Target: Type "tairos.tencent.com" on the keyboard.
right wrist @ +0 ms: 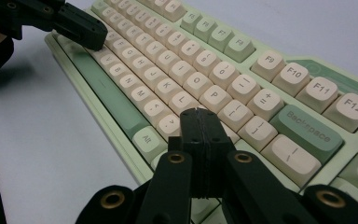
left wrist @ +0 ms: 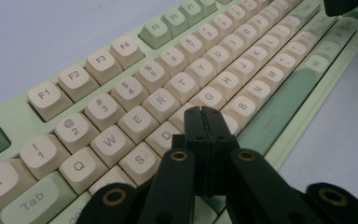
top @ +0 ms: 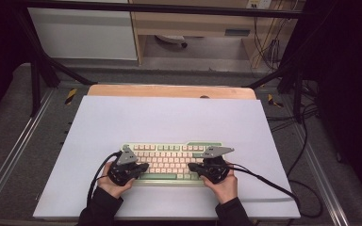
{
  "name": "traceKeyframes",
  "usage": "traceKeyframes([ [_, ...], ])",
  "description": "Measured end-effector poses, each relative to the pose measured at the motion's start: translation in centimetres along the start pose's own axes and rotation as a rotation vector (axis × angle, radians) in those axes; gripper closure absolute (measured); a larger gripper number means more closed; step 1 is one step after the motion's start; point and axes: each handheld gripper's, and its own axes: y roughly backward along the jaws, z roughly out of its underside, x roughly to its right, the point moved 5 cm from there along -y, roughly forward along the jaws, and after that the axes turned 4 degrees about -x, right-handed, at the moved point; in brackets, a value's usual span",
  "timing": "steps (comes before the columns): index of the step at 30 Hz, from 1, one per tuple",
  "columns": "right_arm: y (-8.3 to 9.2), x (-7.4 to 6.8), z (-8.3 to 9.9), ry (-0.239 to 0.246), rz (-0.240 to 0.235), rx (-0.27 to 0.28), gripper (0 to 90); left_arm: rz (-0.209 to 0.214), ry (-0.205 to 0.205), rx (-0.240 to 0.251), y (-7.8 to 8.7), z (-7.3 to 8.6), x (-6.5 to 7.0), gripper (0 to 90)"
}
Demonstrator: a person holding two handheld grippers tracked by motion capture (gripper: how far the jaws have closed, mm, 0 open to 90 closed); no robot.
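A pale green keyboard (top: 169, 162) with cream keys lies on the white table top, close to the front edge. My left gripper (top: 143, 166) hovers over its left half, jaws shut with nothing between them. In the left gripper view the shut tips (left wrist: 202, 111) stand over the keys near D and F on the keyboard (left wrist: 135, 93). My right gripper (top: 192, 166) hangs over the right half, also shut and empty. In the right gripper view its tips (right wrist: 197, 112) sit above the keys right of L on the keyboard (right wrist: 182, 70), and the left gripper (right wrist: 93, 39) shows at the far end.
The white table top (top: 169, 117) has a wooden strip (top: 169, 91) along its far edge. Black cables (top: 273, 186) trail from the grippers over the table's front right. Black frame posts (top: 35, 80) stand at the table's back corners, with cabinets behind.
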Motion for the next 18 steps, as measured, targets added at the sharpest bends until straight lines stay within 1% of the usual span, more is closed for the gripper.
traceKeyframes([
  [7,0.08,0.04,-0.01,0.0,0.002,0.002,90.0,0.0,-0.003,-0.001,-0.07,0.08,0.11,89.9],
  [10,0.13,0.08,0.0,0.001,0.002,0.003,90.0,0.0,-0.008,-0.008,-0.28,0.22,0.23,89.9],
  [11,0.14,0.08,0.02,-0.002,0.002,0.002,90.0,0.001,-0.01,-0.003,-0.31,0.23,0.26,89.9],
  [18,0.06,0.11,0.09,-0.001,0.003,0.001,90.0,-0.001,-0.015,-0.004,-0.07,0.2,0.26,89.9],
])
